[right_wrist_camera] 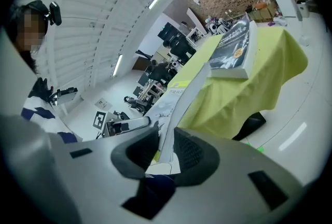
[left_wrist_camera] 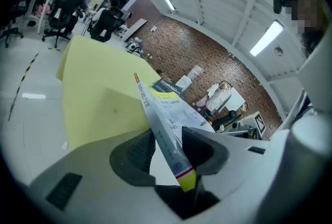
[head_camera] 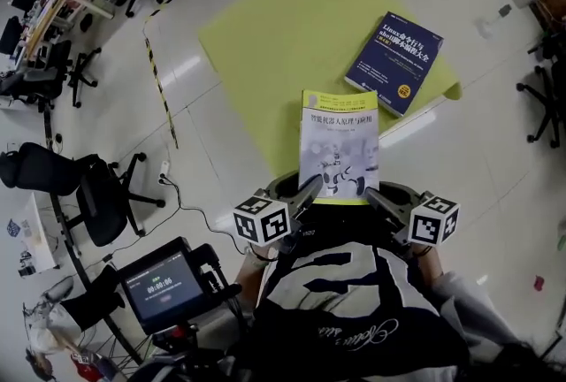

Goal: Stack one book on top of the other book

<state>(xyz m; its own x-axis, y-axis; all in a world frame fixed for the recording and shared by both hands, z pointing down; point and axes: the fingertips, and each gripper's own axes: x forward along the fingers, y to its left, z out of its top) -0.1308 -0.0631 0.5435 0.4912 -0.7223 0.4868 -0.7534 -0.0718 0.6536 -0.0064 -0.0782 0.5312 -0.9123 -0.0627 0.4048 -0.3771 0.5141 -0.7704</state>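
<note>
1. Left gripper (head_camera: 309, 187): jaws closed on the near left corner of the white-and-yellow book (head_camera: 340, 146). In the left gripper view, the left gripper (left_wrist_camera: 168, 153) had the spine of that book (left_wrist_camera: 166, 114) clamped between its two dark pads.
2. Right gripper (head_camera: 371, 193): jaws closed on the near right corner of the same book. In the right gripper view, the right gripper (right_wrist_camera: 166, 148) had the thin page edge of the book (right_wrist_camera: 184, 98) pinched between its pads.
3. White-and-yellow book: cover up and carried between the two grippers. Its near end was out past the near edge of the yellow cloth (head_camera: 283, 35) and its far end was over the cloth. Whether the far edge touched the cloth could not be told.
4. Blue book (head_camera: 393, 51): flat on the cloth, cover up, near the far right corner. It lay well apart from the held book and was turned at an angle to it. It also showed in the left gripper view (left_wrist_camera: 168, 86) and the right gripper view (right_wrist_camera: 233, 49).
5. Yellow cloth: spread over a table and hanging down at the right side (right_wrist_camera: 249, 88).
6. Marker cubes: one on each gripper, left (head_camera: 262, 221) and right (head_camera: 434, 221).
7. Office chair (head_camera: 97, 186): black, on the white floor to the left.
8. Timer screen (head_camera: 164, 283): lit, at lower left.
9. Striped floor tape (head_camera: 159, 80): black and yellow, left of the cloth.
</note>
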